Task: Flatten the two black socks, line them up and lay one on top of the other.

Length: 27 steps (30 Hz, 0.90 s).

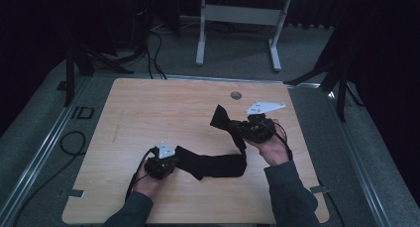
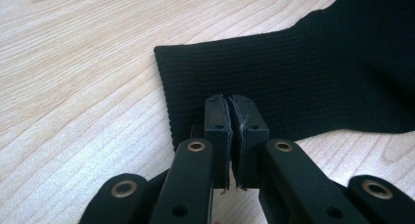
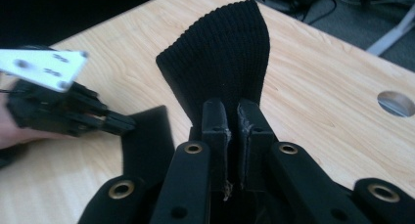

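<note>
Black sock pinched at both ends over the table.

The sock is stretched roughly left to right in the high view, its long axis running from the left gripper near the front edge to the right gripper, which is held higher and farther back. The middle part is laid flat on the wood; the right end is lifted off it, and a ribbed cuff is seen standing upright above the right jaws. In the left gripper view the other ribbed end is lying flat, its edge just ahead of the jaws. Both pairs of jaws are pressed together on the fabric. No brand, label or writing can be read on the sock.
</note>
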### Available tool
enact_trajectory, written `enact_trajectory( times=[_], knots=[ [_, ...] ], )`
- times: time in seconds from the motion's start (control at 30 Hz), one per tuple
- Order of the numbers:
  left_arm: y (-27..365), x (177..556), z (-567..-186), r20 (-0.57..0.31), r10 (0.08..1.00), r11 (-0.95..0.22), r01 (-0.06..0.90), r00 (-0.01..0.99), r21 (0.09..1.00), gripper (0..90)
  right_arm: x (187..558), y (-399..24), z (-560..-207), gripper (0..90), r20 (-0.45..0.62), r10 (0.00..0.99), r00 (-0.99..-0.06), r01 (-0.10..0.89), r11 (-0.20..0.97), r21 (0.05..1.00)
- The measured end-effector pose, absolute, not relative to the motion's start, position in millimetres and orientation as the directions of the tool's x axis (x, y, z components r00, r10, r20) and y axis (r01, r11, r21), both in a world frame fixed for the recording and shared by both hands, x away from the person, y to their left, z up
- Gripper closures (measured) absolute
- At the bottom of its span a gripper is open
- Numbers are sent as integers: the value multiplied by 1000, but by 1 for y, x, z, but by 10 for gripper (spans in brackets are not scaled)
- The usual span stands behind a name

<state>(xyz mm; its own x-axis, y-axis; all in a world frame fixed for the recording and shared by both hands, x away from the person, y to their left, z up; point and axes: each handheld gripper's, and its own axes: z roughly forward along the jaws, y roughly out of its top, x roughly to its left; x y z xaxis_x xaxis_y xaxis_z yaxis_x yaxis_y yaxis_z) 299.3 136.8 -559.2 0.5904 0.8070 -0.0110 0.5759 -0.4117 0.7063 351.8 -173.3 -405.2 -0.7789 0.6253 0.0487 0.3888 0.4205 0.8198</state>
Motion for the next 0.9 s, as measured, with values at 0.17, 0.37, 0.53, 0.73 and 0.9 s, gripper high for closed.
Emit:
enact_trajectory(
  times=[0.17, 0.37, 0.53, 0.73, 0.9],
  knots=[
    [137, 299, -559, -10, 807, -413, 575, 591, 706, 865, 335, -178, -393, 838, 27, 617, -786, 349, 408, 844],
    [137, 299, -559, -11, 806, -413, 576, 592, 706, 864, 326, -182, -391, 838, 9, 612, -790, 333, 417, 845],
    [137, 299, -559, -11, 806, -413, 575, 591, 706, 864, 323, -182, -398, 837, 19, 610, -792, 344, 421, 839],
    [137, 299, -559, -11, 807, -412, 575, 591, 707, 864, 323, -177, -413, 837, 41, 603, -797, 369, 432, 823],
    [136, 299, -559, -12, 809, -408, 576, 588, 708, 864, 320, -165, -435, 837, 77, 585, -807, 401, 447, 799]
  ],
)
